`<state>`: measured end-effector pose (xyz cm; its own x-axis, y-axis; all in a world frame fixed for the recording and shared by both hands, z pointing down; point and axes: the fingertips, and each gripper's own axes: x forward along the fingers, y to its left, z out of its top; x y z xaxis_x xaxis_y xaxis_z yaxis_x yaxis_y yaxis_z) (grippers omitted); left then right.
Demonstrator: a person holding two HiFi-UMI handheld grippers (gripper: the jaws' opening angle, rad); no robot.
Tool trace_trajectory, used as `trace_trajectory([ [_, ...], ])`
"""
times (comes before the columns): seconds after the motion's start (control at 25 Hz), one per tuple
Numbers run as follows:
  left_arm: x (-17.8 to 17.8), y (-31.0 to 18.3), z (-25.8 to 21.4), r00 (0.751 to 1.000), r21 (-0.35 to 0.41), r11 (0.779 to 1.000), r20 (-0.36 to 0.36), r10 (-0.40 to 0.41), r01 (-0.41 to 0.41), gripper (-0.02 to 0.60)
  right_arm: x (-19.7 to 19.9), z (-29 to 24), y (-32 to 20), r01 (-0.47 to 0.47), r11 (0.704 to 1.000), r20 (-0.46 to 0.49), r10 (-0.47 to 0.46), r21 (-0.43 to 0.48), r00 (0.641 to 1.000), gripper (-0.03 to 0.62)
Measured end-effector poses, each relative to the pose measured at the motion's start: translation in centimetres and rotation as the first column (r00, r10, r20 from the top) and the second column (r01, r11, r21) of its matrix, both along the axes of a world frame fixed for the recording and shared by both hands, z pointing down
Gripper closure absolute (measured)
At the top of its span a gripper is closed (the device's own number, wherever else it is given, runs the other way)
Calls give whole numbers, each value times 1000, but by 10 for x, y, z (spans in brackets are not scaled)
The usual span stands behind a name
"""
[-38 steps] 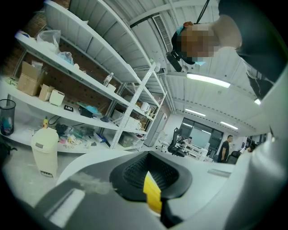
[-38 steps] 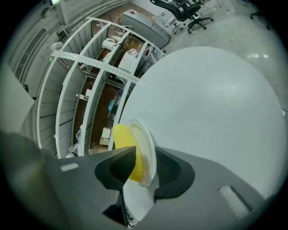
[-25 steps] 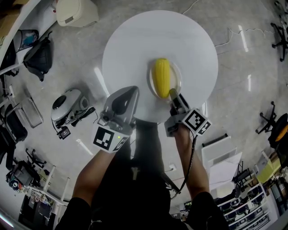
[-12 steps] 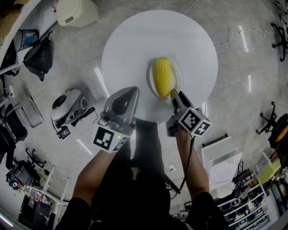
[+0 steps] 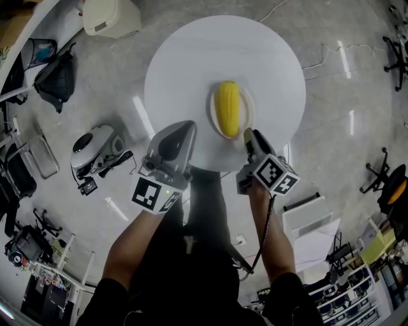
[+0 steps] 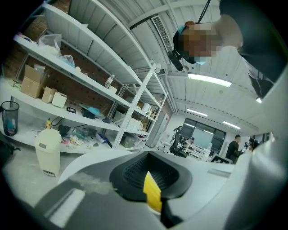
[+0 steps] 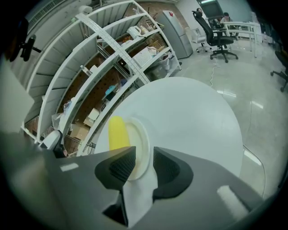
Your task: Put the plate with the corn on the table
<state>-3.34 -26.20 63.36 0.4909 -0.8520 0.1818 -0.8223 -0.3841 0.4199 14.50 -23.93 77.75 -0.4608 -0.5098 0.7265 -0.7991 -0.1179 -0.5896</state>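
Note:
A yellow corn cob [image 5: 228, 107] lies on a small cream plate [image 5: 248, 112], which rests on the round white table [image 5: 191, 63]. My right gripper [image 5: 247, 135] sits at the plate's near rim. In the right gripper view its jaws [image 7: 144, 167] are closing with a gap still between them. The plate [image 7: 140, 143] rim shows in that gap without the pads pressing on it, and the corn [image 7: 118, 132] lies beyond on the left. My left gripper [image 5: 183, 129] hovers over the table's near left edge, its tips together. In the left gripper view it [image 6: 153, 191] points up at shelves.
Around the table the floor holds a round grey machine [image 5: 94, 149], a black bag [image 5: 55, 75], a beige bin [image 5: 108, 15] and a white rack [image 5: 307, 219]. An office chair [image 5: 387, 186] stands at the right. Tall shelves [image 7: 112, 58] line the wall behind the table.
My right gripper has drawn back a little from the plate toward the person. The plate with the corn has stayed on the table. The left gripper has not moved.

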Motion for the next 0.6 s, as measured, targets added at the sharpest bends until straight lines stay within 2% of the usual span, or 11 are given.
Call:
trace_trajectory([
  [0.28, 0, 6, -5, 1000, 6, 1000, 5, -4, 4, 580, 6, -11, 0, -14, 999, -33, 15, 36, 999, 500],
  [0.44, 0, 6, -15, 1000, 20, 1000, 4, -5, 5, 580, 9, -24, 3, -1, 998, -69, 5, 57, 998, 578],
  [0.6, 2, 9, -30, 1000, 37, 999, 1, -1, 1, 580, 4, -44, 4, 19, 995, -67, -12, 100, 998, 584],
])
